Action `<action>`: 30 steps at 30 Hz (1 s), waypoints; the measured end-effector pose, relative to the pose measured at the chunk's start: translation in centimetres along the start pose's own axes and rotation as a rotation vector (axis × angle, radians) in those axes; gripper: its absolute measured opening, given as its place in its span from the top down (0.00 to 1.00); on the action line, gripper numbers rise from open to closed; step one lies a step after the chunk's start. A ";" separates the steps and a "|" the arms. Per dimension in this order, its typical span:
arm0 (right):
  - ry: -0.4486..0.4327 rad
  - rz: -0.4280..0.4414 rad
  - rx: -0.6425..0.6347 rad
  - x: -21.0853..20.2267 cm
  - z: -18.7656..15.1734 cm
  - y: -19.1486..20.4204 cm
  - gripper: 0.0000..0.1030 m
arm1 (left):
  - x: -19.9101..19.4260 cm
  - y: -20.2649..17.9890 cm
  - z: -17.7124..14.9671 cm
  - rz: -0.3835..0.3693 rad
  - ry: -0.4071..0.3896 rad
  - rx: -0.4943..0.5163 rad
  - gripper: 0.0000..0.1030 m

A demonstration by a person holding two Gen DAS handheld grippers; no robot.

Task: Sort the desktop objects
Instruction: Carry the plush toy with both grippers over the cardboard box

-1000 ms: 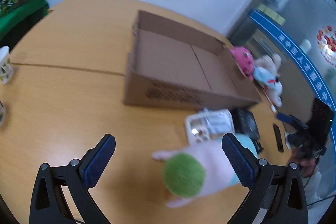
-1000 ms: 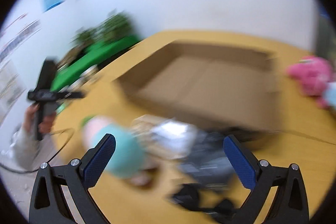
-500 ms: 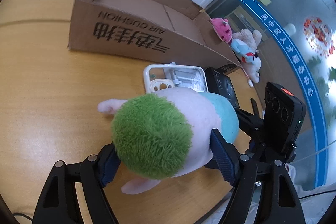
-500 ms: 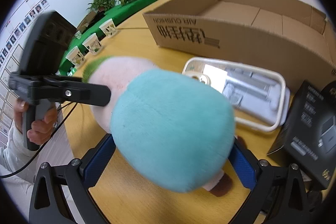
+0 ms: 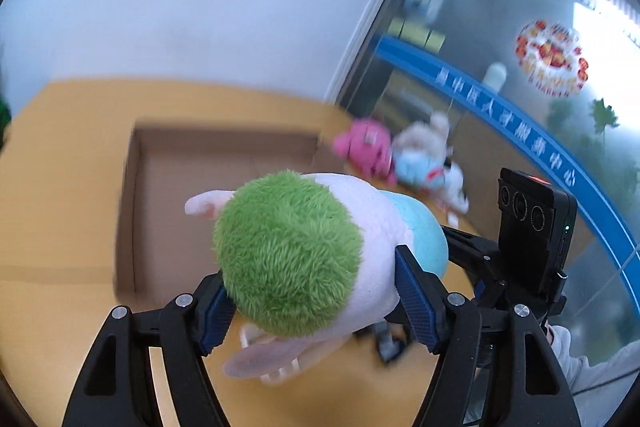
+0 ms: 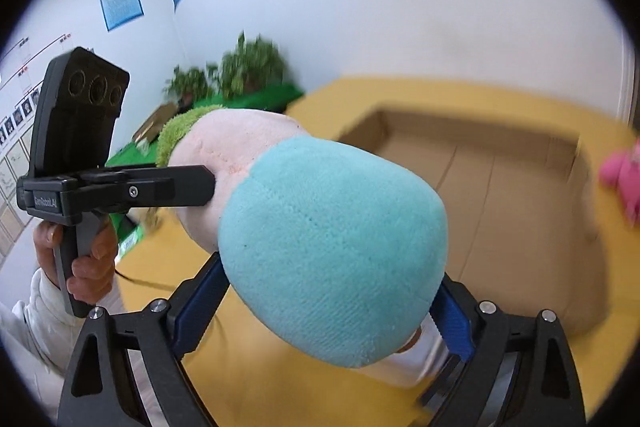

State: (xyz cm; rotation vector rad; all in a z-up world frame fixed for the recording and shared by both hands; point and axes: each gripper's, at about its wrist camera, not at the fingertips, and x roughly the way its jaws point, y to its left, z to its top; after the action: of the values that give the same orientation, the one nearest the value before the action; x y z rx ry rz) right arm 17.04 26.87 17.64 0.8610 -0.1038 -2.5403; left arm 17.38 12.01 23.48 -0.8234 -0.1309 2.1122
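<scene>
A plush toy (image 5: 288,251) with green hair, a pink body and a teal lower end hangs above the wooden table (image 5: 48,307). My left gripper (image 5: 316,291) has its blue pads pressing the head end, and its jaws are still closing. In the right wrist view the teal end of the plush toy (image 6: 332,259) fills the middle. My right gripper (image 6: 328,287) clamps it from both sides, jaws also closing. One finger of the left gripper (image 6: 188,183) presses the pink body there. An open cardboard box (image 5: 192,195) lies just beyond the toy, box floor (image 6: 500,187) bare.
A pink plush (image 5: 364,147) and a white-and-blue plush (image 5: 428,159) lie beyond the box's right end. A white tray (image 5: 276,375) and a dark item (image 5: 388,343) sit under the lifted toy. A person's hand (image 6: 88,263) holds the left tool. Potted plants (image 6: 240,71) stand behind.
A second ago the toy lay on the table between open jaws. Both grippers closed on it and lifted it off the table towards the box.
</scene>
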 end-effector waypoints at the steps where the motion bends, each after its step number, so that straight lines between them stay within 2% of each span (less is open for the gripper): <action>1: -0.014 -0.010 -0.013 -0.3 1.1 -0.2 0.10 | 0.2 0.4 1.9 0.000 -0.027 0.020 0.32; 4: -0.071 -0.043 -0.064 -1.1 6.6 -1.6 0.10 | 1.2 1.5 6.5 0.004 -0.074 0.049 0.32; 8: -0.109 -0.040 -0.073 -0.3 12.0 -3.4 0.10 | 3.0 4.0 12.5 0.022 -0.130 0.091 0.32; 11: -0.112 -0.045 -0.071 1.0 15.2 -5.5 0.10 | 5.9 6.9 16.0 0.027 -0.117 0.074 0.32; 15: -0.054 -0.021 -0.031 5.5 17.9 -9.1 0.10 | 9.7 11.4 18.1 0.048 -0.059 0.011 0.32; 19: 0.028 0.004 0.020 10.8 17.2 -11.5 0.10 | 15.2 17.3 17.9 0.075 0.054 -0.083 0.32; 25: 0.169 0.054 0.129 19.7 12.9 -16.2 0.11 | 22.6 25.1 15.2 0.120 0.225 -0.242 0.32; 30: 0.221 0.060 0.195 23.4 9.3 -17.3 0.11 | 25.6 28.7 12.9 0.161 0.319 -0.317 0.32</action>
State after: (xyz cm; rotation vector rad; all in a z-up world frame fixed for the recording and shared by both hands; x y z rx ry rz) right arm -11.74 31.38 8.39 1.1899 -0.3060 -2.3898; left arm -20.72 15.20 9.93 -1.3895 -0.2402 2.1060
